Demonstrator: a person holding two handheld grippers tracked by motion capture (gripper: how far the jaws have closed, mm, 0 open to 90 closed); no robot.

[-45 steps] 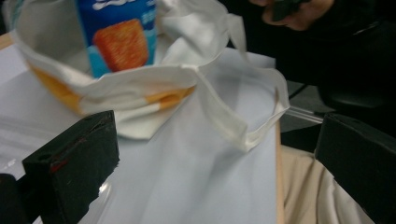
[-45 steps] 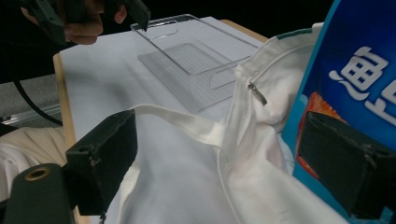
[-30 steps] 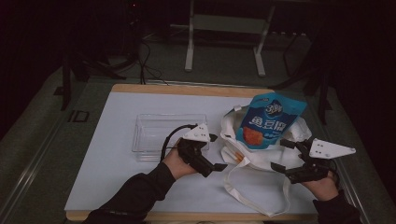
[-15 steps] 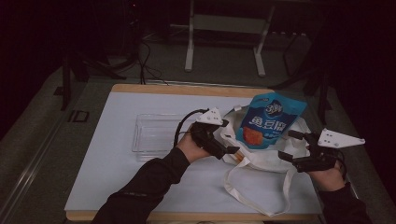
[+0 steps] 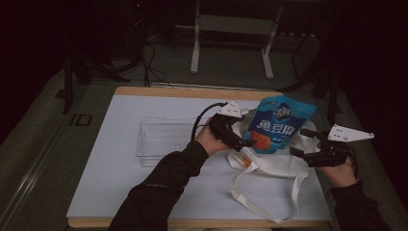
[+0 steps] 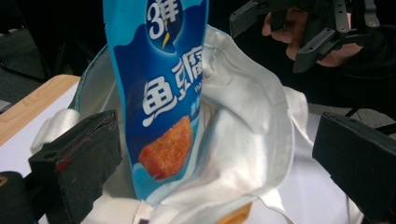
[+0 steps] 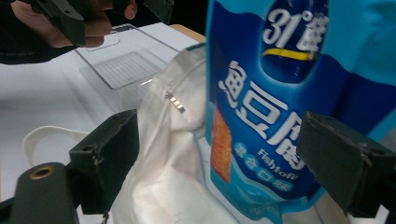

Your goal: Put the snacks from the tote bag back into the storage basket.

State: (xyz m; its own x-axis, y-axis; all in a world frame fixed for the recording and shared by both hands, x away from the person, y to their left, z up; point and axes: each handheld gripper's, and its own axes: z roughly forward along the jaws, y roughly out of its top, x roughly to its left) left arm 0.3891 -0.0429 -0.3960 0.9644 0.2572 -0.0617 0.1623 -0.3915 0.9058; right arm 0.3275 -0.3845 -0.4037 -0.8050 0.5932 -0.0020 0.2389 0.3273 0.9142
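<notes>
A blue snack pouch (image 5: pixel 280 122) stands upright in the mouth of a white tote bag (image 5: pixel 269 166) at the table's right. My left gripper (image 5: pixel 246 141) is at the pouch's lower left corner. In the left gripper view it (image 6: pixel 212 156) is open wide, with the pouch (image 6: pixel 163 93) and the tote's rim (image 6: pixel 252 116) between its jaws. My right gripper (image 5: pixel 299 145) sits just right of the tote. In the right gripper view it (image 7: pixel 224 156) is open, its jaws either side of the pouch (image 7: pixel 280 93) and the tote cloth (image 7: pixel 168 144). I cannot tell whether any jaw touches.
An empty clear plastic tray (image 5: pixel 163 137) lies left of the tote on the white table top (image 5: pixel 120 183); the tray (image 7: pixel 123 70) is also in the right gripper view. The tote's straps (image 5: pixel 250 199) trail toward the front edge. Stand legs (image 5: pixel 195 57) rise beyond the table.
My left gripper has moved right and away from me, from beside the tray up to the pouch. The right gripper has drifted slightly farther from me. The pouch stays standing.
</notes>
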